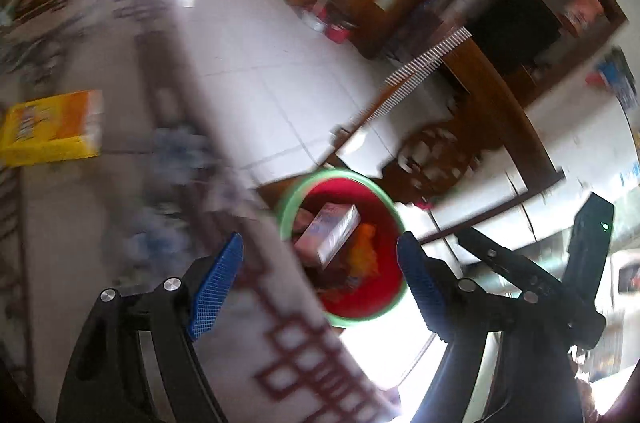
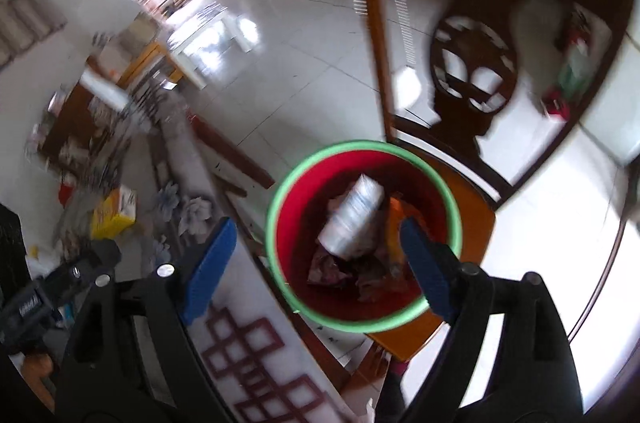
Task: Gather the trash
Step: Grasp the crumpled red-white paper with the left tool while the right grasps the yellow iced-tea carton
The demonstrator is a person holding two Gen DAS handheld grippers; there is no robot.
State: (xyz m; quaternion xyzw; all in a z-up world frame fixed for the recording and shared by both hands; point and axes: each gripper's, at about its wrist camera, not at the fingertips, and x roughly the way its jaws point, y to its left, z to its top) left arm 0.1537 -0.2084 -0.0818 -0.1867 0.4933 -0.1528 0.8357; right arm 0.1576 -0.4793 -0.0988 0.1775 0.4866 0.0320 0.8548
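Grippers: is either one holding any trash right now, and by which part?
Nothing is held. The left gripper and right gripper are both open and empty above the red bin, which already holds trash.

bin (image 2: 288,223): red inside, bright green rim
box in bin (image 1: 330,233): white with pale pink and lilac print
wrapper in bin (image 1: 362,251): orange and yellow
crumpled scraps in bin (image 2: 340,269): dull pinkish-brown
surface cloth (image 2: 256,355): white, dark red square lattice border, grey-blue flowers further in
box on surface (image 1: 52,129): yellow and orange, blurred print
left gripper (image 1: 320,283): black frame, blue cross-hatched pads, silver bolts
right gripper (image 2: 316,271): black frame, blue pads, silver bolts
chair (image 2: 472,79): dark brown carved back, orange-brown seat
floor (image 2: 304,63): glossy white tiles, thin grey joints
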